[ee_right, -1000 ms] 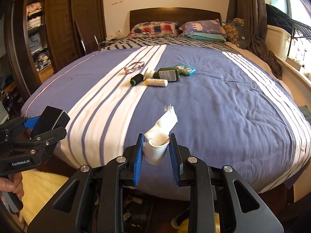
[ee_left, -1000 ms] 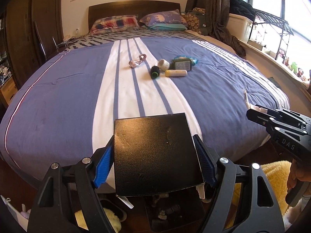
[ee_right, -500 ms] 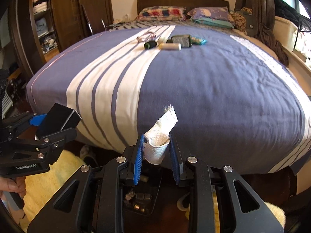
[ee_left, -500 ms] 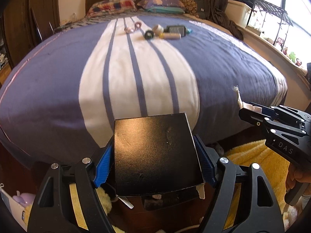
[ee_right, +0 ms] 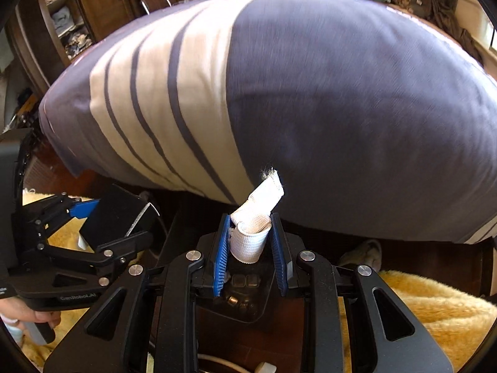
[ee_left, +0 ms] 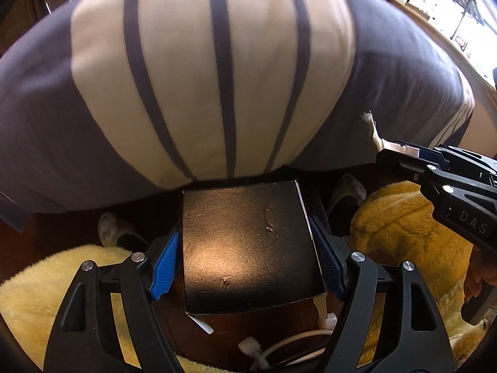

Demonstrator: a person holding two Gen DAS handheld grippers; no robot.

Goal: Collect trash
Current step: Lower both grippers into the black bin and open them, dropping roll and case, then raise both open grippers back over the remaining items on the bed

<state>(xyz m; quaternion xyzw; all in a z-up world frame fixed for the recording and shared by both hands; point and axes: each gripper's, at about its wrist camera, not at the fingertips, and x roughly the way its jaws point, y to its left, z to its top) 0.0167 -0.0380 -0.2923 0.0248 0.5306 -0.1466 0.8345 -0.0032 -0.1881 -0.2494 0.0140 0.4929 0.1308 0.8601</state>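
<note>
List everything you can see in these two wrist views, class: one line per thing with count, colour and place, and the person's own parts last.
Black box: one, black, clamped in left gripper.
Bandage roll: one, white, clamped in right gripper.
Bedspread: one, blue with white stripes, on bed ahead.
Fluffy rug: yellow, on floor below.
Slippers: two, pale, at bed's foot.
Cable: one, white, on floor.
Left gripper: black, blue pads.
Right gripper: black, blue pads.

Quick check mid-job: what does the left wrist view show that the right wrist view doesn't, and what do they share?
Only the left wrist view: the black box's full top face, clamped between the left tongs.

Only the right wrist view: the white bandage roll pinched in the right tongs, and a dark bin with small items directly beneath.

Both: the striped bedspread, the yellow rug, and each other's tongs.
</note>
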